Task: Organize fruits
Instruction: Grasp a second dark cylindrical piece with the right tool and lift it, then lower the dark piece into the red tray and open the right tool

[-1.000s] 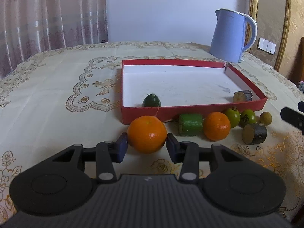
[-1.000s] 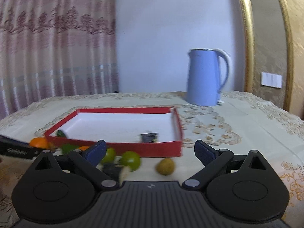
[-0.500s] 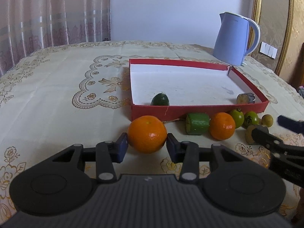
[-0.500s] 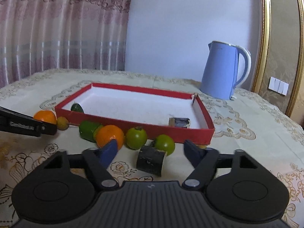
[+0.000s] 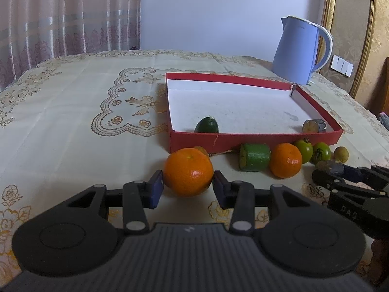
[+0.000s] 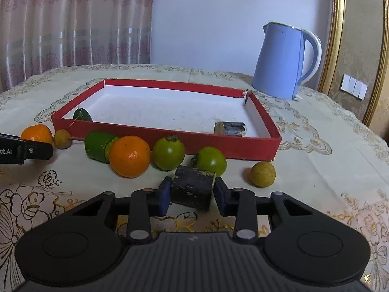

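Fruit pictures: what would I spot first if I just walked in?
Probably the big orange up close, squeezed in the left claw in front of the red tray. Next, the dark chunk with the right claw closed on it, beside green fruits. Behind the tray stands a tall blue kettle.

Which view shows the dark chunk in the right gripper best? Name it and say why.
The right wrist view: the dark chunk sits near and whole between the right gripper pads, which have just been closing onto it. The left wrist view shows it only small at the right edge, partly hidden by that gripper.
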Demonstrator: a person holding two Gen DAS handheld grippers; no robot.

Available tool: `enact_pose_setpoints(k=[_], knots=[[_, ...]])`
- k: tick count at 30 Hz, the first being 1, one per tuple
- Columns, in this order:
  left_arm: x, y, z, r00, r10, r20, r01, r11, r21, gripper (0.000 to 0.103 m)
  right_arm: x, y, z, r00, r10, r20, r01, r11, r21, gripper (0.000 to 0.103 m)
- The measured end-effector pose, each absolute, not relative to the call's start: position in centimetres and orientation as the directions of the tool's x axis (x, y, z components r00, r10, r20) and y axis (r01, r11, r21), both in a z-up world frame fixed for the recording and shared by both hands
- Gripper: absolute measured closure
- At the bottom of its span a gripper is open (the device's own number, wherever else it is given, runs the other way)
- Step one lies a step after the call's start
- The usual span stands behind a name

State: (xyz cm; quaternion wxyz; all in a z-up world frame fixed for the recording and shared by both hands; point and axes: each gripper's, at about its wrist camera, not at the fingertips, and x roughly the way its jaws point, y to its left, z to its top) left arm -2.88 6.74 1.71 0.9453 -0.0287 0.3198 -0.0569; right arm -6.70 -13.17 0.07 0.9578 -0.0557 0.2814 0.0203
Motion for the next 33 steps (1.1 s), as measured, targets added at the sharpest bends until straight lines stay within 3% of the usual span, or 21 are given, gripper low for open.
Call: enact_pose_setpoints(k=[22, 29, 33], knots=[[-3.2, 6.7, 2.3, 0.797, -0.137, -0.588, 0.097, 0.990, -0.100, 0.063, -8.0, -14.9, 1.7, 0.897, -0.001, -0.442, -0.051, 0.993, -0.106, 0.069], [-3.3, 6.2, 2.2, 0.789, -0.155, -0.594, 0.114, 0.988, -0.106, 0.063, -6.2, -15.9, 4.2, 0.931, -0.010, -0.364, -0.038, 0.992, -0.122, 0.069], [-3.3, 6.0, 2.3, 0.786, -0.174, -0.593, 0.129, 0.985, -0.117, 0.063, -2.6, -15.6, 5.3, 0.926, 0.030, -0.377, -0.084, 0.988, -0.127, 0.069]])
